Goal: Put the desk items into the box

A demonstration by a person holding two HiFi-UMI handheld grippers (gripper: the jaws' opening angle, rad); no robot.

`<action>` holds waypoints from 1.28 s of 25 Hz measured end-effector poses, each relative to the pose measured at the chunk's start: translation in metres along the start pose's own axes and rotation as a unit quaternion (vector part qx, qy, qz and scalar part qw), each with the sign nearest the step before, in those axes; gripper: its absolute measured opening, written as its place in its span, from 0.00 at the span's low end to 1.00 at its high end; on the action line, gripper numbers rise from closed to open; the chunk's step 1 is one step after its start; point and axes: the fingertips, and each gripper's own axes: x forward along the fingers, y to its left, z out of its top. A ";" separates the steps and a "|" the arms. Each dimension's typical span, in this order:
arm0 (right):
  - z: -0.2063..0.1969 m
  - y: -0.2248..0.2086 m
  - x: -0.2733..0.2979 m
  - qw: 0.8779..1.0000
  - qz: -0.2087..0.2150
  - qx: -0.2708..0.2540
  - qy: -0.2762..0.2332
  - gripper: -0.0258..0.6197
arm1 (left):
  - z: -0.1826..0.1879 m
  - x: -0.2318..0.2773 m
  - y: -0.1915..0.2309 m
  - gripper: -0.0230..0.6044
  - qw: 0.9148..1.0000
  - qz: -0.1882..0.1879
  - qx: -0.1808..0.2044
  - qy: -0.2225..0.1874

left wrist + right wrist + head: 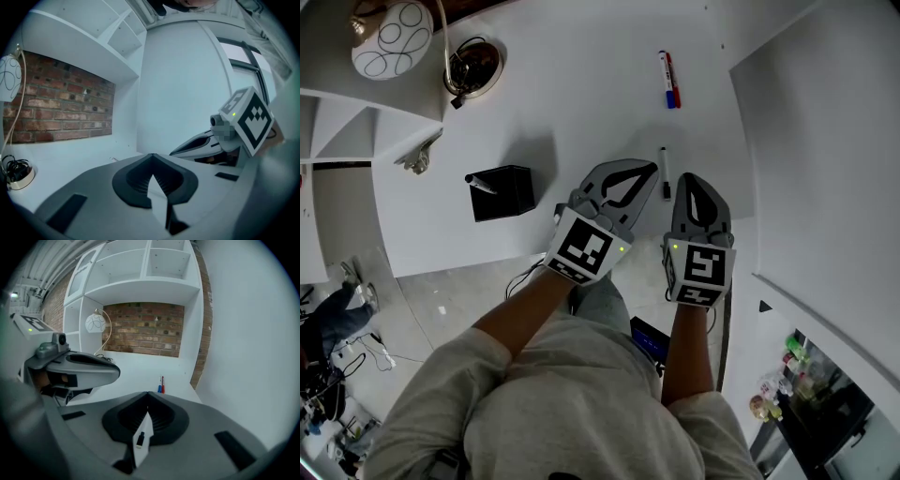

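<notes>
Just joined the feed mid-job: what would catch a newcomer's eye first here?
The grey left gripper and right gripper dominate the middle, side by side over the near edge of the white desk, fingers shut on nothing. Left of them stands the square black box; a thin black pen lies between their tips, with a red and blue marker pair farther back.

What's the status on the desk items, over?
Left tongs and right tongs shut, empty. Black pen, red and blue markers lie on desk, outside black box. Nothing blocking.
</notes>
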 end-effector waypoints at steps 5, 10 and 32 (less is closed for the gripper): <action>-0.015 0.001 0.016 1.000 0.008 -0.005 0.021 0.07 | -0.015 0.006 0.004 0.05 1.000 0.003 -0.013 0.008; -0.031 0.004 0.030 0.999 0.018 -0.009 0.043 0.07 | -0.029 0.012 0.006 0.05 1.000 0.001 -0.018 0.017; -0.081 0.011 0.072 0.986 0.068 0.014 0.153 0.19 | -0.069 0.031 0.009 0.05 0.998 -0.006 -0.030 0.056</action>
